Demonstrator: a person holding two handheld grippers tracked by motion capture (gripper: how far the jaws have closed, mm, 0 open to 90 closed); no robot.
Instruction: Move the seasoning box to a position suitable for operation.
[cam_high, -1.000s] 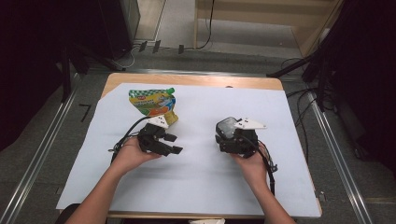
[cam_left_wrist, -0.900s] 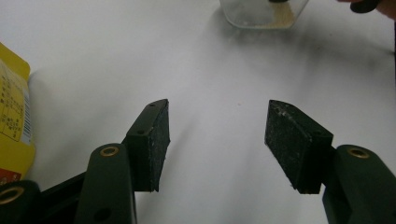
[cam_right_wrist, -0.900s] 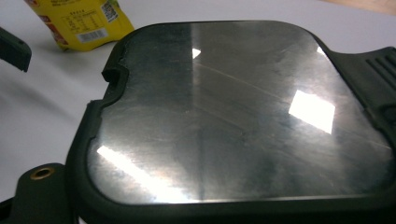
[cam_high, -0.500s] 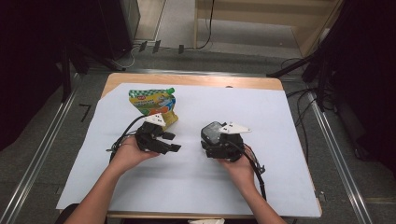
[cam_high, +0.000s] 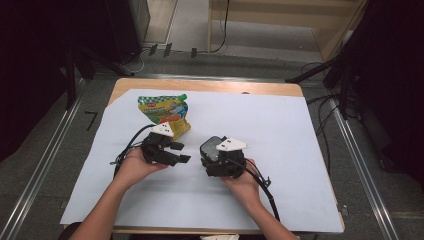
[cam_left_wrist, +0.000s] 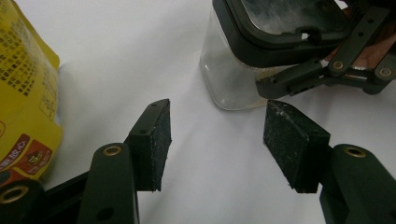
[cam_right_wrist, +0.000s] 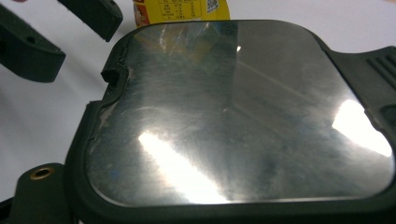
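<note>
My right fingers (cam_high: 212, 154) pinch the clear jar (cam_left_wrist: 233, 86) just below its dark lid (cam_right_wrist: 243, 112), centre of the high view, standing upright w/ lid up, long axis vertical. Left fingers (cam_left_wrist: 224, 140) are spread w/ nothing between, jar just beyond them. Risk as I see it: glass-smooth wall slips or tips if left closes off-centre, or knocks the yellow pouch (cam_high: 165, 112) up-left.

Over the white sheet (cam_high: 280, 150) on the bench (cam_high: 210, 86), two hands come in from the near edge. The left gripper (cam_high: 181, 152) sits just below the colourful pouch (cam_high: 164, 109), its fingers (cam_high: 183, 158) pointing to the right, with a gap between them. The pouch lies flat near the far left corner of the sheet. The right gripper (cam_high: 212, 157) sits right of the pouch and lower, holding a dark-lidded container (cam_high: 214, 148) close beside the left gripper's fingers.
</note>
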